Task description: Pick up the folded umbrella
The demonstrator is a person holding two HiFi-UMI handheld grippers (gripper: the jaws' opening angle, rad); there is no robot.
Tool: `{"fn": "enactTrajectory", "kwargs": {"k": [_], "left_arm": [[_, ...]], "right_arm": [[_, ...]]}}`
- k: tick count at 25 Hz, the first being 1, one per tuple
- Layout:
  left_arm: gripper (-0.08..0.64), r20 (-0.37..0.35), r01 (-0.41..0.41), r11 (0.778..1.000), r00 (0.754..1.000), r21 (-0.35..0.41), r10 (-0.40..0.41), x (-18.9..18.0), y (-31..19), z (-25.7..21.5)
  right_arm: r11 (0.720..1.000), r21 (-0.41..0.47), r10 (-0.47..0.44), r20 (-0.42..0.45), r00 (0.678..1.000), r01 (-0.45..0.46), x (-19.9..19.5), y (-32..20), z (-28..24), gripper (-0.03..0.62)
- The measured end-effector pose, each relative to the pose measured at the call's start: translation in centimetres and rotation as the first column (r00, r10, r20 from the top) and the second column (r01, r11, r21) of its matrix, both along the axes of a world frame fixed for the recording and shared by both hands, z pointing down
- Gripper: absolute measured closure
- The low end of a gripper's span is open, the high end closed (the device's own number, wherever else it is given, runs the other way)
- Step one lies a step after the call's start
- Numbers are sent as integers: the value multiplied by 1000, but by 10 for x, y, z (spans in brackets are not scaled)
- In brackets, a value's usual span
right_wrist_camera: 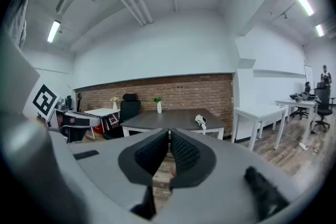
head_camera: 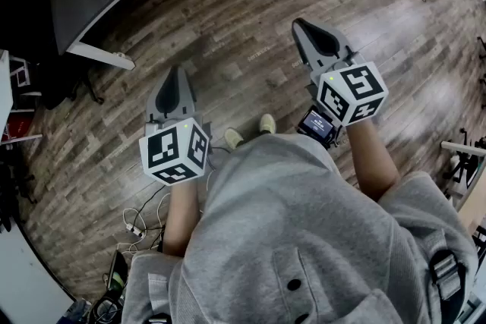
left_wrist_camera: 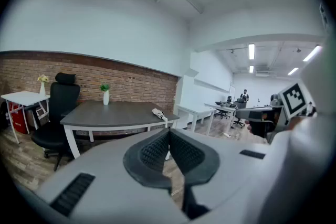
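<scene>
Umbrella lies on table – R edge (plant vase further back, mid-table); chair stands L of table.

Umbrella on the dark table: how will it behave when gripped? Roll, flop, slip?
The umbrella looks like a short bundled cylinder, so it probably rolls if nudged sideways. Its wrapped fabric looks soft, so likely some give in a grip. It lies near the table edge; a push might send it off.
</scene>
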State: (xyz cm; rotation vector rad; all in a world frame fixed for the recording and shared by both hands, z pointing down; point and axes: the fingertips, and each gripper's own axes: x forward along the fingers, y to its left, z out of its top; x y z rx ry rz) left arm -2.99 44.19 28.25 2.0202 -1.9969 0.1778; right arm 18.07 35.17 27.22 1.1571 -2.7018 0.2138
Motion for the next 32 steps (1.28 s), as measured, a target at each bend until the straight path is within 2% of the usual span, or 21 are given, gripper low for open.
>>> {"fn": "enactTrajectory", "kwargs": {"k": [14,28,32], "left_arm": [[546,30,11,1000,999,-12,-11,25,4,-4],[546,49,6,999,999,-32,-4,70,-11,1],[546,52,8,1000,999,-31,-6,82,-13,0]], "right_arm": [[998,-47,49,76,996,-46,19,6,4,563],[996,-88,24,133,991,-12,52,-7,15,563],[996,-88,13,125,992,-2,59,-10,19,563]]}}
